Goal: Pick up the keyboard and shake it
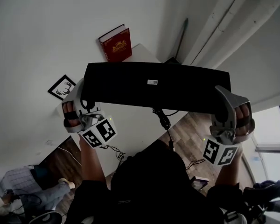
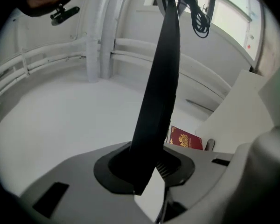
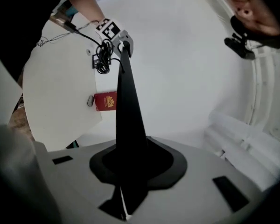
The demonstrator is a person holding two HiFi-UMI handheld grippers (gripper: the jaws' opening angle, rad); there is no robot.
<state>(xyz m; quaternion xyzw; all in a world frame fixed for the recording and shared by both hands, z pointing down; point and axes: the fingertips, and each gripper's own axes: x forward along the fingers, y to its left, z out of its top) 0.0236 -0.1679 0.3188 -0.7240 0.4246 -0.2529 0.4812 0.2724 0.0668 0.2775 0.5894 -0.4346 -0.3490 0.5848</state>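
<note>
Head view shows the white worktop (image 1: 130, 125) and the black keyboard (image 1: 156, 85) held clear above it, label side up. The left gripper (image 1: 82, 93) and right gripper (image 1: 224, 99) point inward, roughly level, jaws clamped on its two ends. A red book (image 1: 115, 43) sits at the worktop's far corner, and the cable (image 1: 162, 118) dangles.
</note>
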